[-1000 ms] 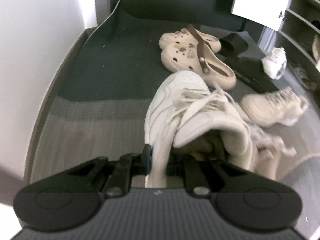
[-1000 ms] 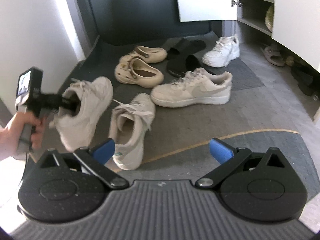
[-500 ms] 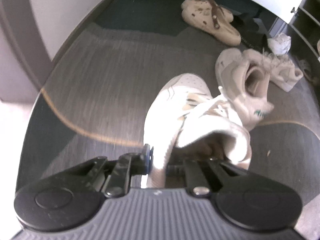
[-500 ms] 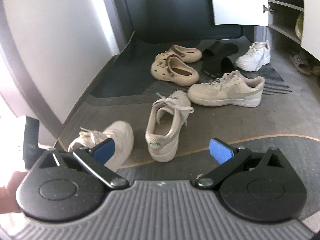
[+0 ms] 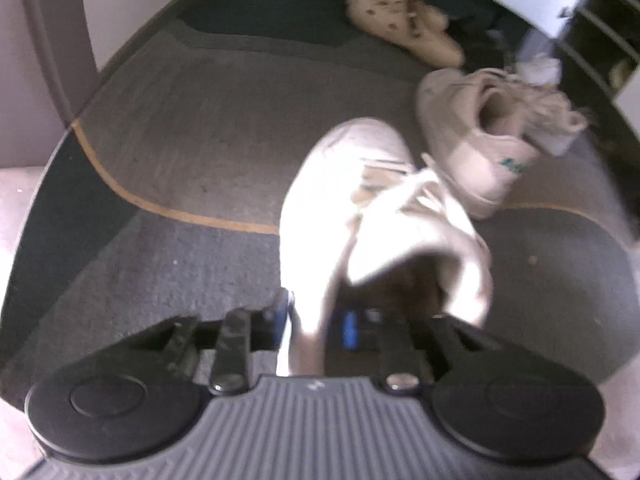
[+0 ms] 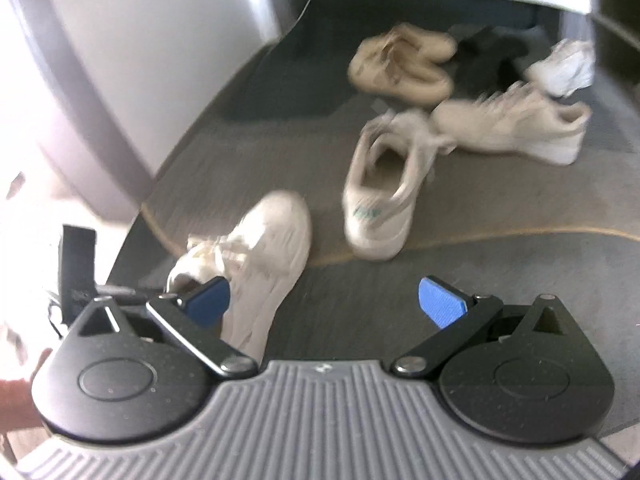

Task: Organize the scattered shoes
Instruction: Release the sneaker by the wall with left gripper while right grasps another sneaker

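While jaws open, left hand-held gripper (image 5: 316, 322) astride cream sneaker (image 5: 352, 204), laces loose

Daylight glare lower left | heavy motion blur | fisheye-bent edges

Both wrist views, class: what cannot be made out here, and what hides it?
Left wrist view: green heel lettering on the second sneaker, blurred.
Right wrist view: nearest sneaker's heel, behind the right gripper's finger.
Right wrist view: black shoes, blurred.
Both views: cabinet shelves, cut by the edge.
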Available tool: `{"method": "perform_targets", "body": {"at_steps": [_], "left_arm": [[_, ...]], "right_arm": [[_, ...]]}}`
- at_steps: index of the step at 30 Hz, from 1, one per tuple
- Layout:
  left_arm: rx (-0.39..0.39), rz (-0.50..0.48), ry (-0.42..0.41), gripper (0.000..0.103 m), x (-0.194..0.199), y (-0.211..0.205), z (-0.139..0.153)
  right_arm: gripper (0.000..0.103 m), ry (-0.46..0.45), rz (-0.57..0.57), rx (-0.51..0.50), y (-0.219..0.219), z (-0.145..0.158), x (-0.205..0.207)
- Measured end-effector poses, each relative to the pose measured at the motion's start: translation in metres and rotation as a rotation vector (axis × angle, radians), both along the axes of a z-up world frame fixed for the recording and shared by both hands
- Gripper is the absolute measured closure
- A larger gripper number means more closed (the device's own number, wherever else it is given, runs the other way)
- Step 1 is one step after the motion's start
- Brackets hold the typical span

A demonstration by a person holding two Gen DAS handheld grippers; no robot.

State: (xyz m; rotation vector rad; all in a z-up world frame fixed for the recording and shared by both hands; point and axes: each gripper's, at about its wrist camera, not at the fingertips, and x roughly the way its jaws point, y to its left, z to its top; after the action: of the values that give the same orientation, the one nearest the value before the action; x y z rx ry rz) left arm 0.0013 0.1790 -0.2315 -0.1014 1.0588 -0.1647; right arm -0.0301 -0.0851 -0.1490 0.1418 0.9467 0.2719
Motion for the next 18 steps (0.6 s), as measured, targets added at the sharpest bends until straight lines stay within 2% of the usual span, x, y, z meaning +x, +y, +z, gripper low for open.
{"method": "perform_targets", "body": {"at_steps": [1, 4, 6, 8, 10, 11, 12, 13, 15, 18], "left_arm": [[-0.002, 0.001, -0.019, 0.044, -0.006, 0.006, 0.004], [-0.024, 0.026, -0.063, 0.035, -0.018, 0.023, 0.019], [-0.020, 0.045, -0.085, 0.034, -0.022, 0.031, 0.028], [-0.019, 0.078, -0.122, 0.033, -0.024, 0.046, 0.041], [-0.015, 0.103, -0.142, 0.033, -0.023, 0.056, 0.049], [-0.016, 0.113, -0.149, 0.033, -0.023, 0.060, 0.052], [-0.018, 0.125, -0.157, 0.033, -0.022, 0.065, 0.056], [-0.023, 0.133, -0.161, 0.033, -0.021, 0.070, 0.058], [-0.032, 0.144, -0.165, 0.033, -0.018, 0.078, 0.063], [-0.037, 0.140, -0.165, 0.033, -0.017, 0.082, 0.065]], "right_arm": [[0.000, 0.017, 0.024, 0.000, 0.010, -0.006, 0.003], [0.000, 0.067, 0.079, 0.008, 0.037, -0.024, 0.010], [0.001, 0.100, 0.101, 0.003, 0.054, -0.038, 0.015], [0.009, 0.131, 0.125, -0.004, 0.071, -0.052, 0.019], [0.010, 0.150, 0.133, -0.020, 0.089, -0.067, 0.024], [0.013, 0.155, 0.128, -0.025, 0.091, -0.070, 0.027], [0.025, 0.169, 0.112, -0.027, 0.094, -0.078, 0.031], [0.033, 0.184, 0.094, -0.029, 0.097, -0.086, 0.035], [0.036, 0.205, 0.073, -0.025, 0.099, -0.097, 0.041], [0.050, 0.196, 0.068, 0.001, 0.102, -0.105, 0.041]]}}
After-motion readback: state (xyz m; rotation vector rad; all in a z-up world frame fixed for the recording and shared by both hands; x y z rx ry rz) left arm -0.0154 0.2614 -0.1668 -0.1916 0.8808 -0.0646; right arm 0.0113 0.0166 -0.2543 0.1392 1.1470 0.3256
